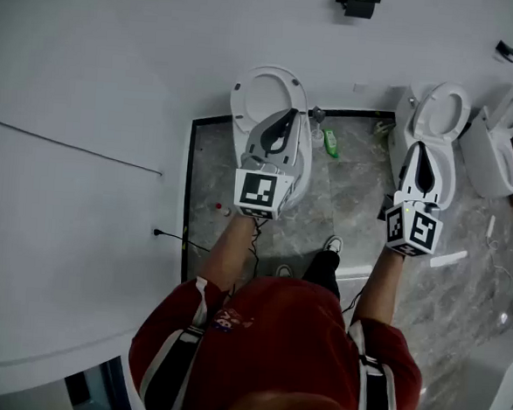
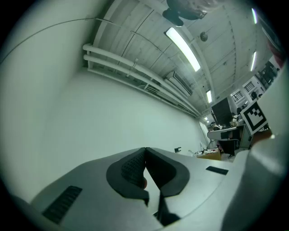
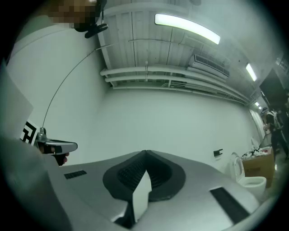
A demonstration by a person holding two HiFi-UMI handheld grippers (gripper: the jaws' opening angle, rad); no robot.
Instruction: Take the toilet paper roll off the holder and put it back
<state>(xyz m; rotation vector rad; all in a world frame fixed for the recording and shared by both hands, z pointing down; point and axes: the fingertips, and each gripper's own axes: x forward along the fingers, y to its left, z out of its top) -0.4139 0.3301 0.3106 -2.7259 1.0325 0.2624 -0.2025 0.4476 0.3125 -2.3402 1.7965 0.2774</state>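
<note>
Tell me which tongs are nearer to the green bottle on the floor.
Left. In the head view the left tongs sit just left of the green bottle, over the left toilet; the right tongs are farther off to its right, over the middle toilet.

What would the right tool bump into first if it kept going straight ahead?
Most likely the white wall: the right tool points straight at it with nothing between. The toilet stands off to its right. Depth is hard to judge.
</note>
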